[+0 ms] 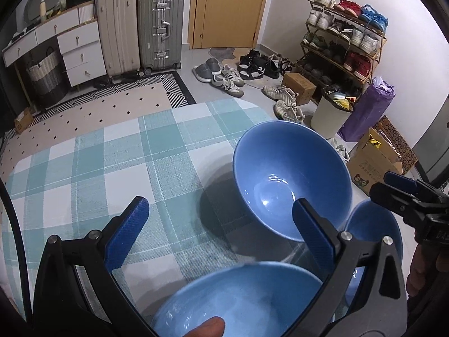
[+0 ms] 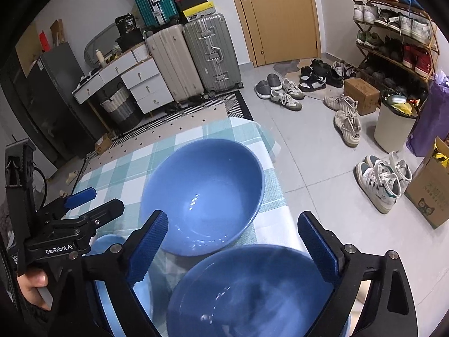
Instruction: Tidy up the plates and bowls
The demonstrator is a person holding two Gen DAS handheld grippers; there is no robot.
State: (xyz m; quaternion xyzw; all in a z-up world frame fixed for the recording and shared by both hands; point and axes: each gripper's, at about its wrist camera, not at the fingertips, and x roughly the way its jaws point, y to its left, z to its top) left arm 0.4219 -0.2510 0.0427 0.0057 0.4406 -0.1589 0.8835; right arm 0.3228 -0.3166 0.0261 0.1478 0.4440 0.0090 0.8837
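Above the checked tablecloth [image 1: 112,151], both tools wide open (holding nothing), blue bowls [image 1: 291,179] below.

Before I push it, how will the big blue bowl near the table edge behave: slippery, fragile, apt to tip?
The big blue bowl looks glazed, with bright glints inside, so it is probably hard, stiff and slippery against the pads. It seems to lean on a narrow base, so a push at the rim might rock it. It stands near the edge of the checked tablecloth; if ceramic, a fall would likely break it.
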